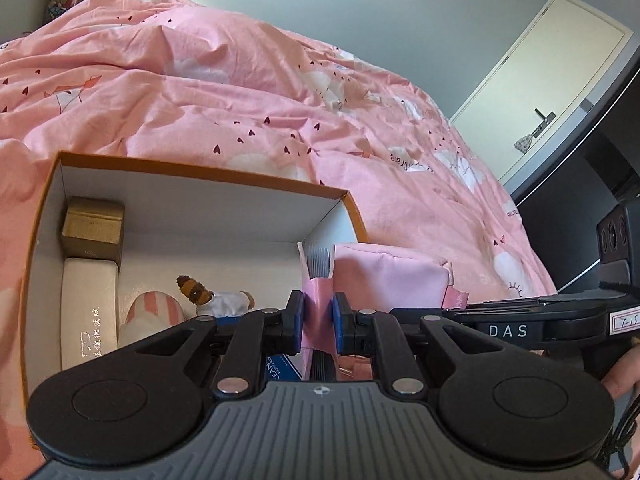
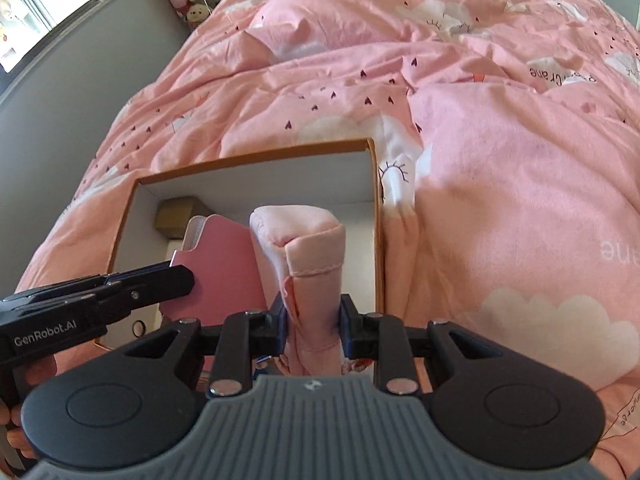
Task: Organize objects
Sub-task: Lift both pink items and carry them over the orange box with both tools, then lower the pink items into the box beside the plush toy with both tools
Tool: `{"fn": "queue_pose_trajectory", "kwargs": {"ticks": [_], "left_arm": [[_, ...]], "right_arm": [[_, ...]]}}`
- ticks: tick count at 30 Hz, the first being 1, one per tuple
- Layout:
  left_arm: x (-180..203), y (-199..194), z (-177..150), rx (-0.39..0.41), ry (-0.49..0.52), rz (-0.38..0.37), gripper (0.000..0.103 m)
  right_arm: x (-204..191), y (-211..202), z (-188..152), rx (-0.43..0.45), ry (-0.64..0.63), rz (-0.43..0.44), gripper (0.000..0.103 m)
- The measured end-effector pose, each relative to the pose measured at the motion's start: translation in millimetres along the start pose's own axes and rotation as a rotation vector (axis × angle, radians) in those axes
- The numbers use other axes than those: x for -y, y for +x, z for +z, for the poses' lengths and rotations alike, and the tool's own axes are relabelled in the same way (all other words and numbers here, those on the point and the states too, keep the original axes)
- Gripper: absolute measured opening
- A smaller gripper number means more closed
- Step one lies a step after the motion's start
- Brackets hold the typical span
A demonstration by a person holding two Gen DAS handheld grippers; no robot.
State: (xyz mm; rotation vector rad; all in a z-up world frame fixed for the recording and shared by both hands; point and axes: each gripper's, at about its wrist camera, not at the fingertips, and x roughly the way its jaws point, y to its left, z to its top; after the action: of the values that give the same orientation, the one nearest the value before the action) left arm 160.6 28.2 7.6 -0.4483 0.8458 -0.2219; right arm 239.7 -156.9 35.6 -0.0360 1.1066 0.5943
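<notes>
From my left camera, my left gripper (image 1: pixel 316 320) pinches a thin pink notebook (image 1: pixel 318 280) over the open box (image 1: pixel 200 200). The box is cardboard, orange outside, white inside. In it lie a gold block (image 1: pixel 93 226), a cream case (image 1: pixel 90 308) and a small doll (image 1: pixel 216 298).

From my right camera, my right gripper (image 2: pixel 314 320) squeezes a soft, puffy pink pouch (image 2: pixel 308 256) over the box, on the wrinkly pink blanket (image 2: pixel 500 180).

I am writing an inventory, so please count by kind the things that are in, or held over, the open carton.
Small boxes: 2 (gold box, cream box)
Small doll: 1
Pink-striped item: 1
Blue printed item, partly hidden: 1
Pink notebook: 1
Pink fabric pouch: 1
Total: 7
</notes>
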Motion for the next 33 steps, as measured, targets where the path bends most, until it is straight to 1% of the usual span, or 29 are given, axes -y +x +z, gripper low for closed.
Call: {"fn": "queue_pose_trajectory", "kwargs": {"ticks": [3,6,11,14,18,21,25,27,30,33], "left_arm": [[0,16,-7,-0.03,0.004,0.022,0.016],[-5,29,-14,-0.063,-0.022,0.02,0.016],[-8,43,-27,-0.09,-0.025,0.045,0.015],[-8,41,-30,-0.088,0.007,0.075,0.015],[-5,38,-32,-0.082,0.046,0.094,0.015],[2,40,-32,-0.089,0.093,0.129,0.015],[4,46,-34,-0.115,0.133,0.169,0.015],[1,54,-34,-0.139,0.13,0.178,0.015],[-5,57,-34,-0.152,0.108,0.165,0.016],[-9,56,-33,-0.154,0.091,0.145,0.017]], "right_arm": [[2,16,3,-0.052,-0.006,-0.018,0.027],[0,27,6,-0.093,-0.025,-0.022,0.028],[-4,48,11,-0.172,-0.068,-0.023,0.028],[-4,62,15,-0.221,-0.057,-0.013,0.028],[-8,78,20,-0.273,-0.042,0.003,0.028],[-9,91,21,-0.309,-0.015,0.02,0.028],[-18,100,20,-0.331,-0.015,0.037,0.028],[-23,105,18,-0.333,-0.033,0.019,0.028],[-23,115,17,-0.347,-0.026,0.005,0.028],[-22,118,18,-0.342,-0.022,0.003,0.03]]}}
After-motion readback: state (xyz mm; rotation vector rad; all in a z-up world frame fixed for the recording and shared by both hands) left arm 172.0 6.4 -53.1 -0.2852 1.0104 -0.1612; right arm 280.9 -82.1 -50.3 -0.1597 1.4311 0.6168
